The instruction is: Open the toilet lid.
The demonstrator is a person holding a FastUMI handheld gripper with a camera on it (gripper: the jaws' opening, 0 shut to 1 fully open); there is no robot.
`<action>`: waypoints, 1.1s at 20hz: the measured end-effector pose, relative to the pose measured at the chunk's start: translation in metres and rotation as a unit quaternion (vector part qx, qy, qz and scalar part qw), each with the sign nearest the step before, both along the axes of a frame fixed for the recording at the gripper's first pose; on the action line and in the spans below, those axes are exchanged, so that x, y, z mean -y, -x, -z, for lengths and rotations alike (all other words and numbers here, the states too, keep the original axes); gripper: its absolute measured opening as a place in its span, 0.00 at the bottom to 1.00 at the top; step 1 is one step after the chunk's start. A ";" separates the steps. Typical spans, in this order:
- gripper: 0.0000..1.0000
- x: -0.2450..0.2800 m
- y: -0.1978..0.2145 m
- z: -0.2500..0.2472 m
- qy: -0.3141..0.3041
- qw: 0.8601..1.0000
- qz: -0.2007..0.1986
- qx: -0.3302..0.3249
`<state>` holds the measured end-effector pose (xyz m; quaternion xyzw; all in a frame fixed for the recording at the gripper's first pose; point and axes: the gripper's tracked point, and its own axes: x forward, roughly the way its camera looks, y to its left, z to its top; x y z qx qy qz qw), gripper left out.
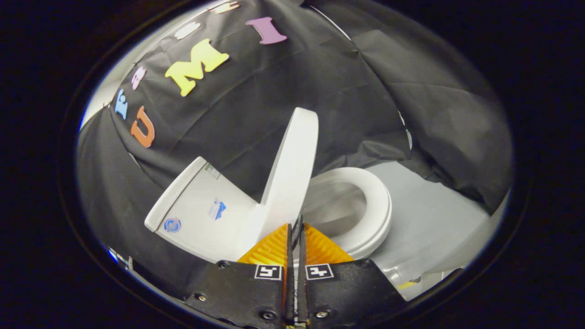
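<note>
The toilet lid (292, 169) already stands raised at the centre of the frame — seat (372, 205) bare to its right, tank (201, 210) left — while the gripper (296, 233), fingers pressed together on nothing, sits just below it.

You've got a smooth, glossy white toilet lid (292, 169) and seat ring (377, 205), plastic by the look. The wall cloth (283, 87) is matt and wrinkly. Your gripper (296, 228) fingers are ribbed, nearly closed.

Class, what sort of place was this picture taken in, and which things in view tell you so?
Probably a mock bathroom in a test booth: a white toilet with its lid raised, the seat and tank, black cloth walls behind. The claw, fingers closed together, sits at the lid's base.
</note>
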<state>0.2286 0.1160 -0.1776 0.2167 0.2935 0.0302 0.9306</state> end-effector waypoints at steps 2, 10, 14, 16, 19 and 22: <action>0.06 -0.004 -0.001 -0.004 0.002 1.000 -0.001 0.001; 0.06 -0.039 -0.001 -0.027 0.007 1.000 -0.010 0.015; 0.06 -0.061 -0.002 -0.043 0.024 0.999 -0.018 0.022; 0.06 -0.073 -0.003 -0.050 0.032 0.999 -0.025 0.026; 0.06 -0.087 -0.005 -0.059 0.043 0.998 -0.033 0.030; 0.06 -0.102 -0.008 -0.066 0.053 0.997 -0.042 0.034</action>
